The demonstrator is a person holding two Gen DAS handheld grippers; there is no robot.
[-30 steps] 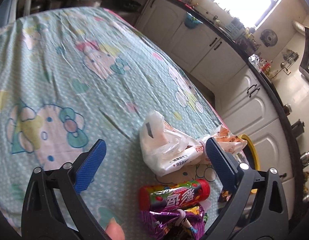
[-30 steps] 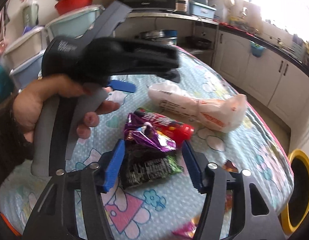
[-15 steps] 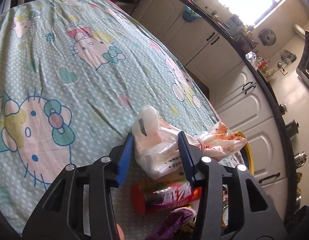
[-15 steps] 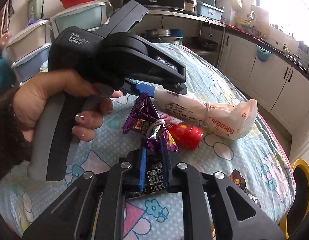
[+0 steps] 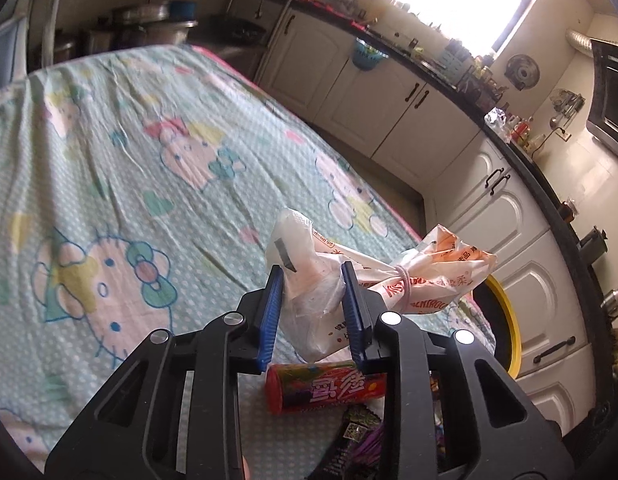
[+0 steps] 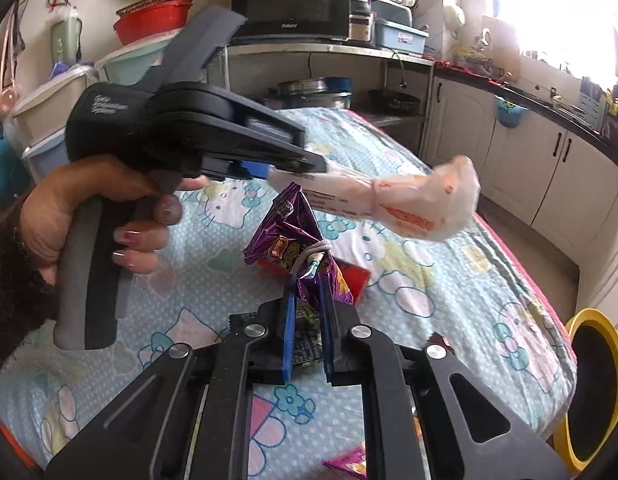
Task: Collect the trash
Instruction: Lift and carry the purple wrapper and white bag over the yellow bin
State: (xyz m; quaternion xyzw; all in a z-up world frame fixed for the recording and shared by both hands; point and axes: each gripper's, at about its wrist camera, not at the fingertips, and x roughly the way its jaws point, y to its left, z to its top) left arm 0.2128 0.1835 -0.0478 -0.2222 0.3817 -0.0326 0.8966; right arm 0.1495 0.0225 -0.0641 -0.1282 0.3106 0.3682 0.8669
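both grippers are clenched on trash at frame centre: the left gripper (image 5: 313,280) pinches the white plastic bag (image 5: 321,280), the right gripper (image 6: 307,308) the purple snack wrapper (image 6: 293,236), above the red tube (image 5: 325,386).

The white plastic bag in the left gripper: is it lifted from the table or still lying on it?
Lifted. The white plastic bag hangs in the air above the tablecloth, pinched at one end by the left gripper.

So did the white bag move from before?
Yes. The white plastic bag, clamped in the left gripper, went up off the tablecloth, while the red tube stayed lying there.
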